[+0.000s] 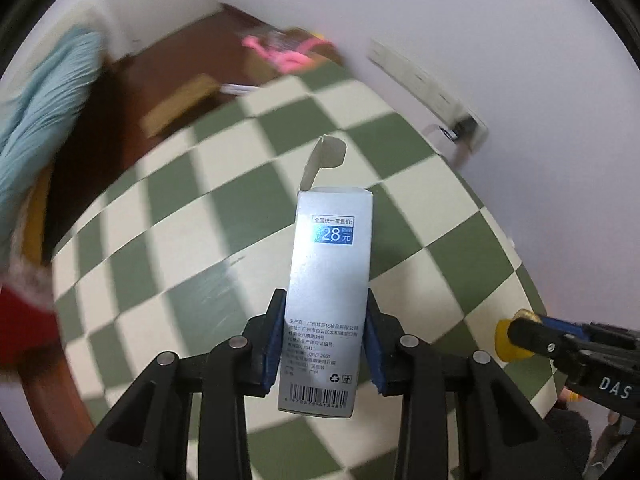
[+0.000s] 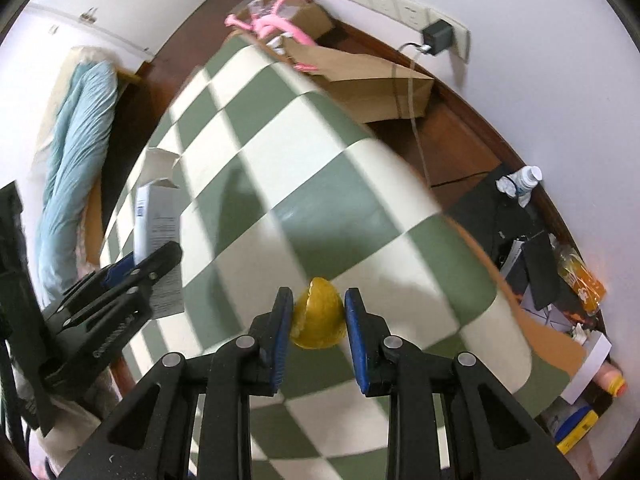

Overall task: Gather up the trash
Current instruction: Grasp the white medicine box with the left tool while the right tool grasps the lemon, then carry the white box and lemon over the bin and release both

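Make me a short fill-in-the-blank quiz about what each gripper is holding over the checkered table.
1. The left gripper is shut on a white ____ with an open top flap.
2. The right gripper holds a piece of ____ peel.
3. The table is checkered cream and ____.
4. The price on the box reads ____ yuan.

Missing words: box; yellow; green; 28

Left hand-held gripper (image 1: 325,344), right hand-held gripper (image 2: 319,330): black frames, blue pads, silver pivot pins.

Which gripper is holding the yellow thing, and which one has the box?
The right gripper clamps the yellow peel. The left gripper instead grips the tall silver box, its top flap open.
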Demonstrator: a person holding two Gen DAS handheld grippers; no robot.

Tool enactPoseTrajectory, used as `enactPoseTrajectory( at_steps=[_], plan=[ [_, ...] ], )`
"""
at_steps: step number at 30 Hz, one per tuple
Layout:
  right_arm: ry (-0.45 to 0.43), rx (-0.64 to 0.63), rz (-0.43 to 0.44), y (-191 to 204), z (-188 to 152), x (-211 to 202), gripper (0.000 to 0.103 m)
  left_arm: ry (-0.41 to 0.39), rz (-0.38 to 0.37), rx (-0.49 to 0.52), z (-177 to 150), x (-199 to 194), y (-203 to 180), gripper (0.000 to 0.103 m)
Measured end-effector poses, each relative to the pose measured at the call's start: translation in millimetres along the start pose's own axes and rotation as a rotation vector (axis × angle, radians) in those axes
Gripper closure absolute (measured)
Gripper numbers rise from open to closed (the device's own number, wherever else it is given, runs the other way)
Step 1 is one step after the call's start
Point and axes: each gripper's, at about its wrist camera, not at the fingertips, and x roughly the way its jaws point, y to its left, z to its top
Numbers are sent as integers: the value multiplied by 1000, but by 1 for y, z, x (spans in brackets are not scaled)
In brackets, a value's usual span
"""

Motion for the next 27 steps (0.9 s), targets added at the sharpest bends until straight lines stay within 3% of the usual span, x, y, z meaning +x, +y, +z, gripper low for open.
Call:
enactPoseTrajectory(
  at_steps=[7,16,22,27],
  plan=[
    [-6,-123,43,49,-52,-22,75,-116,84,-161,-60,-78,55,72],
    [12,-298,139,141,-127,-45,75,-194,131,-345,-151,-156,128,72],
    [69,-434,223,219,-187,-40,75,-206,174,-483,-222,-190,186,72],
    [157,-553,268,290,-247,-13,75,-165,190,-623,-279,-190,242,72]
  ],
)
